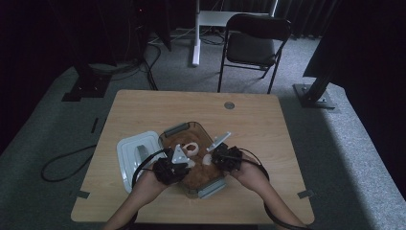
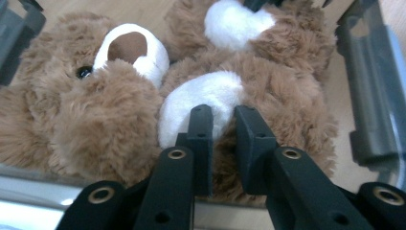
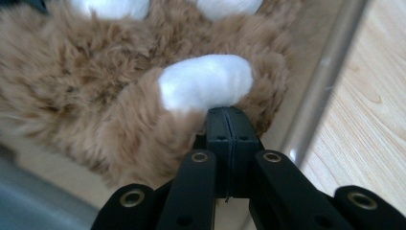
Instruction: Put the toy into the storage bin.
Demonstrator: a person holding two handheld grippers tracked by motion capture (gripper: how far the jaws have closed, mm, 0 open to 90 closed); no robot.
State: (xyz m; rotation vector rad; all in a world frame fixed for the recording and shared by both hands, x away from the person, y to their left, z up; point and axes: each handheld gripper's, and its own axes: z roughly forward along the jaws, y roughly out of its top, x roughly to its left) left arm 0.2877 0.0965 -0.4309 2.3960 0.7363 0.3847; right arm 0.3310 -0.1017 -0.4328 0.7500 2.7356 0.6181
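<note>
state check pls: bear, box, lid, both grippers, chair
teddy bear: lying in the box, face up.
box: open, on the table, clips unlatched.
lid: off, flat on the table left of the box.
left gripper: fingers pinching fur at a white paw.
right gripper: fingers pressed together at the edge of another white paw; whether fur is caught is unclear.
folding chair: unfolded, empty, beyond the table.

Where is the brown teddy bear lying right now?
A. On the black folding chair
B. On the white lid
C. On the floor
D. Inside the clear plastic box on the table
D: the teddy bear lies inside the clear box, beside the white lid.
</note>
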